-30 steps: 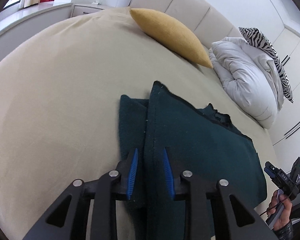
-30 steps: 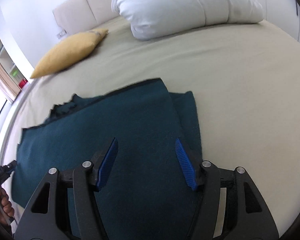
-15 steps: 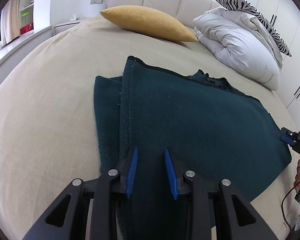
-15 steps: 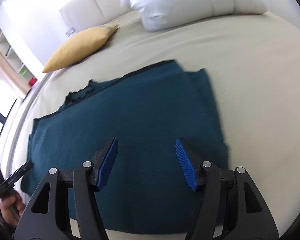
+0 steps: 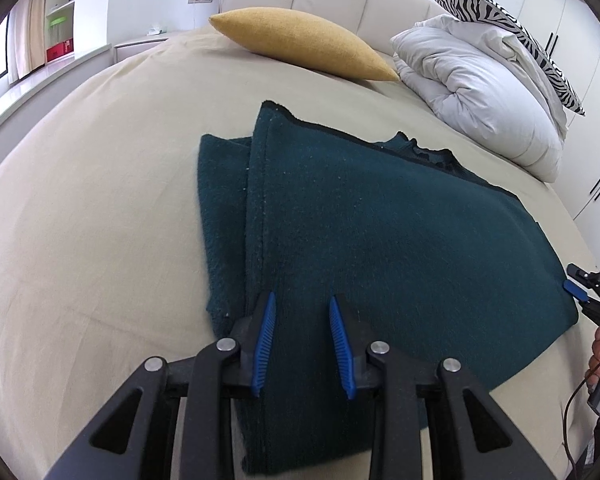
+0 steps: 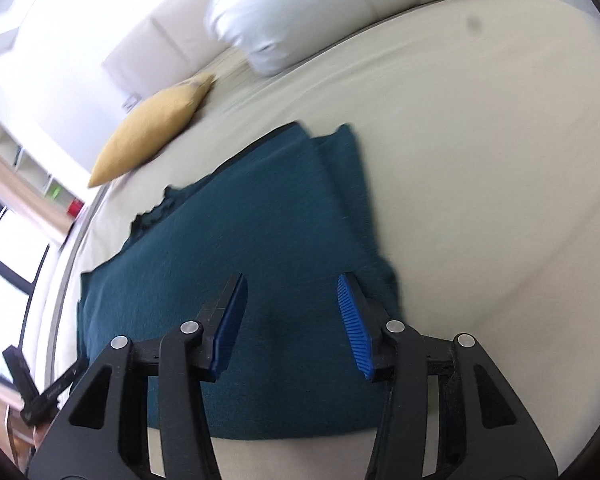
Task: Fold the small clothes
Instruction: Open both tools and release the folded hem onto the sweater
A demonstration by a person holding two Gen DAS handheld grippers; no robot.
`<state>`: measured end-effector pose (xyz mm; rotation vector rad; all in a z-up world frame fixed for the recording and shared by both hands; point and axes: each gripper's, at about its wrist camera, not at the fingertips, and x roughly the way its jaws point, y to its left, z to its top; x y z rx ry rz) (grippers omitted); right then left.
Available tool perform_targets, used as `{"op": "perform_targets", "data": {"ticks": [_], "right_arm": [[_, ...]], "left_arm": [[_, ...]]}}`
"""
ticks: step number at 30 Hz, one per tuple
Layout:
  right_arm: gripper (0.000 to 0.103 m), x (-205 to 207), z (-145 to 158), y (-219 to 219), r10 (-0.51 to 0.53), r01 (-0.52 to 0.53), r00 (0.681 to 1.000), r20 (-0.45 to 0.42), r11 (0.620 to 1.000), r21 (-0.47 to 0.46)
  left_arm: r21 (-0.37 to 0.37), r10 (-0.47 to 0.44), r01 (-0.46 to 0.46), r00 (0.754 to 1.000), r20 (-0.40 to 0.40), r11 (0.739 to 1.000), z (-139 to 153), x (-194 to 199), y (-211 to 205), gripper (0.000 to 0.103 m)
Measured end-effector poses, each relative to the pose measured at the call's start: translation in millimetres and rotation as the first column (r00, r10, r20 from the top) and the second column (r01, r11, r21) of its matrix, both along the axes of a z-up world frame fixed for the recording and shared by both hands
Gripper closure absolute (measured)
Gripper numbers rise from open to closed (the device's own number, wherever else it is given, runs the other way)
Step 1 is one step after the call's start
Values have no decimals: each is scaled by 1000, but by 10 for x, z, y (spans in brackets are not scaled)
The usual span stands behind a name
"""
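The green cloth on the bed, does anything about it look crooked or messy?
A little. The dark green cloth is folded unevenly: along its left side an under layer sticks out past the top layer, and its far edge is bunched and jagged.

The dark teal garment (image 5: 400, 220) lies flat on the bed, folded over itself, a narrower underlayer showing along one side and a black-trimmed edge toward the pillows.
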<state>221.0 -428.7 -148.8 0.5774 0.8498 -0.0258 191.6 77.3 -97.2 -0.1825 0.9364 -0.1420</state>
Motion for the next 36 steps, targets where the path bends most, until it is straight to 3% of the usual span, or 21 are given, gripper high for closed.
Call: {"op": "perform_targets", "data": {"ticks": [3,5,7,11,13,16,19,24,29,30,33,34,36], "right_arm": [[54,-141,179,73,-13,11,999,41,999,47],[54,-165,255,315,76,-90,993,95,984,155],[54,-105,240,660,199,-215,975,95,954,208],[54,49,-38,1475,399,-399,915,60,873,280],[55,100,-264,1607,416,-397,909,3,867,302],[65,88,-443,1476,385,-367,923,19,860,354],[69,20,-487,1021,294,-283,955,31,881,380],[74,-192,-560,142,114,-128,992,58,893,432],[74,-431,-528,-637,-79,36,994,76,888,458],[74,-431,-492,-703,-99,56,992,75,896,441],[69,-551,-241,-768,-120,87,990,80,939,332],[68,-574,-171,-759,-118,84,989,91,945,317],[52,-533,-8,-696,-99,57,988,122,951,304]], "left_arm": [[-7,5,-5,999,33,1000,196,-133,-138,69],[5,-53,52,996,69,999,292,-173,-401,64],[-8,-99,99,994,51,995,247,-118,-608,63],[-35,-108,107,994,-23,994,-62,-24,-762,63],[-18,-126,126,992,-8,992,-136,-62,-741,64],[-19,-130,130,992,-8,991,-121,-96,-624,75],[-52,-115,114,993,-7,992,-153,-142,-442,86],[-96,-82,80,997,-11,992,-180,-228,-174,94],[-115,-42,39,999,-26,993,-116,-317,-22,95],[-119,-29,25,999,-25,993,-55,-346,7,92],[-110,3,3,999,51,994,216,-459,62,61],[-108,5,3,997,74,994,303,-453,53,55],[-111,-16,27,995,94,993,422,-335,-16,54]]}}
